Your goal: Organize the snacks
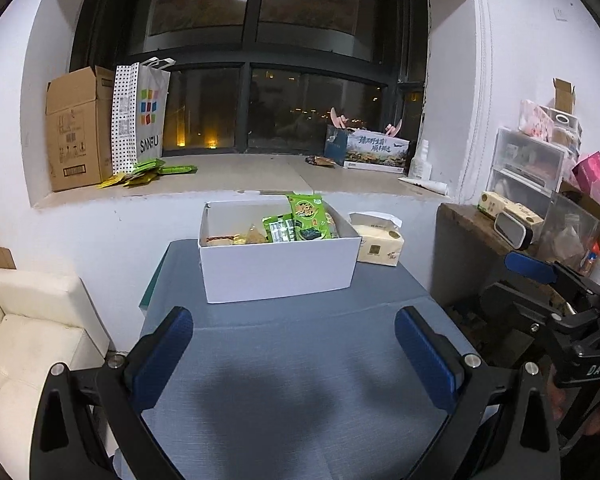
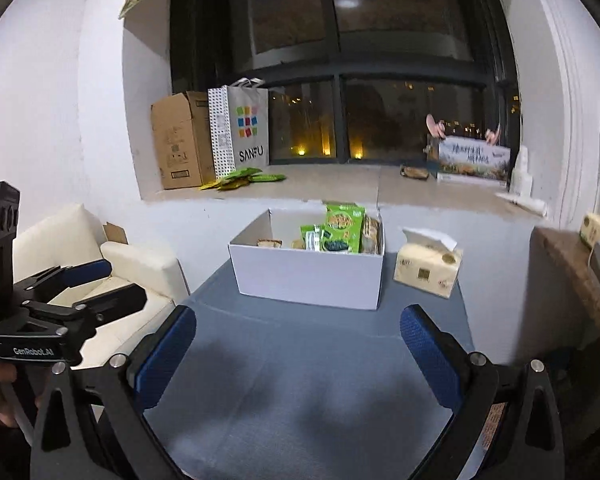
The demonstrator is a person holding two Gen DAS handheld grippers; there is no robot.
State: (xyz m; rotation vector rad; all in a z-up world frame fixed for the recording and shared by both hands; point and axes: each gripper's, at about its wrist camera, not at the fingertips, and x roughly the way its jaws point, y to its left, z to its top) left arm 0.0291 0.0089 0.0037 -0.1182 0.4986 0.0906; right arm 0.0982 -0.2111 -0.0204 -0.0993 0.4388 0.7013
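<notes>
Both tools hover above the grey table [image 1: 300, 360], holding and touching nothing. The left gripper [image 1: 294, 344] has its blue pads [image 1: 164, 356] spread wide apart; the right gripper [image 2: 298, 346] is just as wide. Seen from the side, the right tool's body reads "DAS" and the left one's "GenRobot.AI". At the table's far end stands the white box [image 1: 278, 270], with the snacks [image 1: 306, 218] inside it, the green packets upright toward its right. Just right of the box lies a tissue pack [image 1: 380, 242]. On the far sill, left, a carton [image 1: 76, 130] stands beside a bag [image 1: 150, 114] marked "SANFU", with green packets [image 1: 148, 172] lying at its foot
</notes>
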